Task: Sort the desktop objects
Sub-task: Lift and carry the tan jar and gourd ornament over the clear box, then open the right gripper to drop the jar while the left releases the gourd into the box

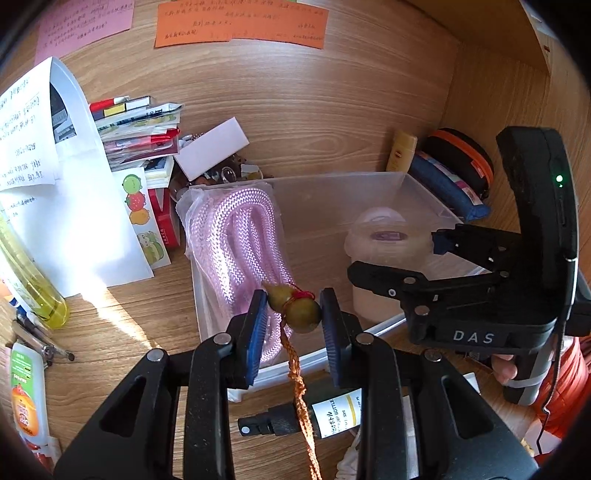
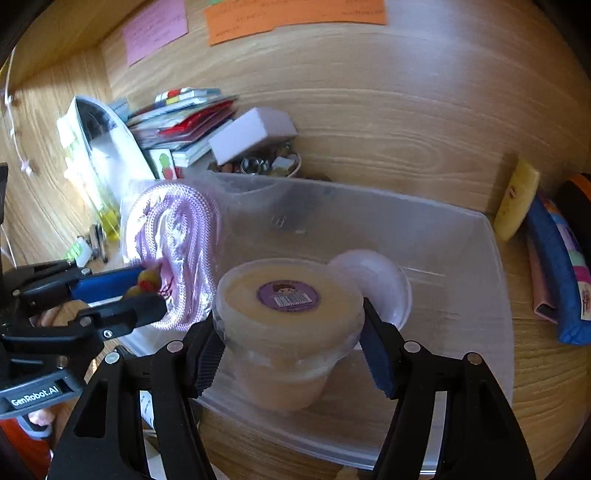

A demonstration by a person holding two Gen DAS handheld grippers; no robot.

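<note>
We note a wood-grain desk (image 1: 332,110), matt; a translucent, frosted plastic bin (image 2: 461,258); a glossy woven pink rope (image 1: 243,236); a smooth, shiny gourd (image 1: 295,304) on braided cord (image 1: 299,391); and a cloudy plastic tub (image 2: 288,332).

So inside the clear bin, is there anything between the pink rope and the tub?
Nothing: the left wrist view shows bare bin floor between the pink rope and the tub.

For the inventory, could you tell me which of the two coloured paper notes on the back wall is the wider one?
The orange note is wider; the pink note to its left is narrower.
</note>
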